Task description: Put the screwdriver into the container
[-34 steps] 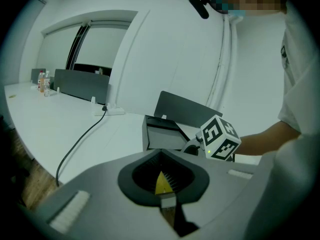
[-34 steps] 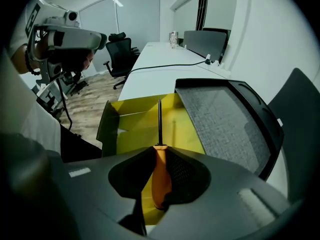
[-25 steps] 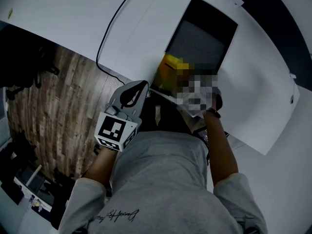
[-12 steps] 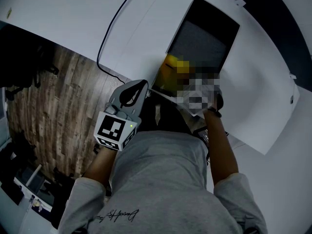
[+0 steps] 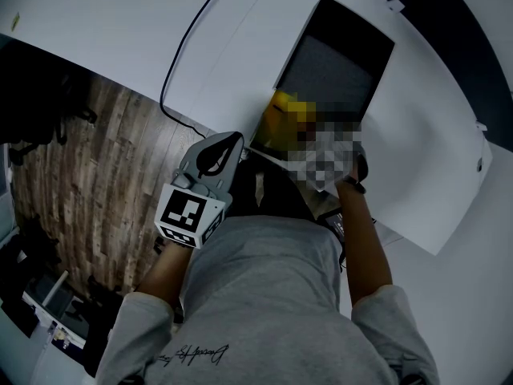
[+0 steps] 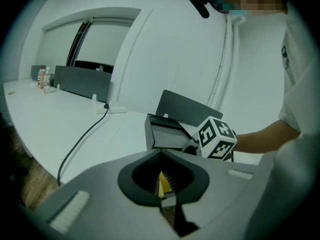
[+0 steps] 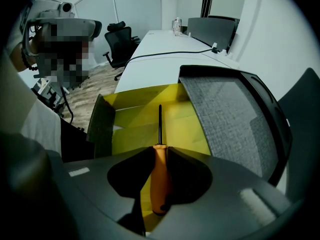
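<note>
An orange-handled screwdriver [image 7: 160, 176] lies between the jaws of my right gripper [image 7: 161, 146], its dark shaft pointing into the yellow container [image 7: 142, 134]. The jaws are opening, though their tips still touch the handle. The container's black lid [image 7: 227, 119], lined with grey foam, stands open to the right. In the head view the yellow container [image 5: 280, 119] sits at the white table's near edge, and a mosaic patch covers the right gripper. My left gripper [image 5: 212, 160] hovers left of the box, shut and holding nothing.
A black cable [image 5: 180, 50] runs across the white table [image 5: 104, 22] to the left of the box. Wooden floor [image 5: 88, 159] shows beyond the table edge. The right gripper's marker cube [image 6: 216, 136] appears beside the box in the left gripper view.
The head view has barely changed. The yellow box and its lid sit a touch further right; both arms stay in place.
</note>
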The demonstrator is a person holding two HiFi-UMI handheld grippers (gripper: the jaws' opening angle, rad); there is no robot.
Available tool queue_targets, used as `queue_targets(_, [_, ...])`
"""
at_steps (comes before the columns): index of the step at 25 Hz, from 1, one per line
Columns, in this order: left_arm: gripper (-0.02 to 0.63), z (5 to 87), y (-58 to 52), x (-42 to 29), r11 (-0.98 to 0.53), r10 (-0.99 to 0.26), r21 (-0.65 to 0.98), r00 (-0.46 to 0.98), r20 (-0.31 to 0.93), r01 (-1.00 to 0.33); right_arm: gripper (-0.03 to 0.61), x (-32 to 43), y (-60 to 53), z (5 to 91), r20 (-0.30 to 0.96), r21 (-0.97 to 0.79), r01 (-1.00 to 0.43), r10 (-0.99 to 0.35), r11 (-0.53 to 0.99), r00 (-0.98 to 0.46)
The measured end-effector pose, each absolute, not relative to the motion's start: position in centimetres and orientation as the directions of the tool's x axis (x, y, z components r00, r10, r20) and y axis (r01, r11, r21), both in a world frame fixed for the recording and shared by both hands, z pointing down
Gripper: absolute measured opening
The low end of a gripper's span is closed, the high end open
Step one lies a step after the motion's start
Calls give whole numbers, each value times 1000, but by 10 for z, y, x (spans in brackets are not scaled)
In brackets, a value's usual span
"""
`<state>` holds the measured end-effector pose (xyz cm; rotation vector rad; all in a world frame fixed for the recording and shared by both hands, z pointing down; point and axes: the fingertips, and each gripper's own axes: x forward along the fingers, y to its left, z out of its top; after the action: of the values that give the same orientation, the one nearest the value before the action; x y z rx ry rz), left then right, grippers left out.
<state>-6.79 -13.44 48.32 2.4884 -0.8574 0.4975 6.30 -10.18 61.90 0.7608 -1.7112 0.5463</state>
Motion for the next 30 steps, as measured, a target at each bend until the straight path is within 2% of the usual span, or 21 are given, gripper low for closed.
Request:
queue_targets(6, [0,482,-135,-68,-698,-485,301,739,468,-649,136,62,-100,617,961,4,-737,-208,676,-185])
queue_targets(20, [0,471,-134,-55,-714,-485,291,749,451,-637,137,63,-102,592,935,-22,-761,-256,648,-245])
queue_targets(25, [0,465,-133,-52,-721,-486,278,749,450,-635,130,67,-105,577,914,-40,-783,-294,621,-280])
queue_targets(30, [0,457,-133,-48,-730,-490,259,749,446,-632,97,71,-108,562,892,-33,-792,-340,610,-299])
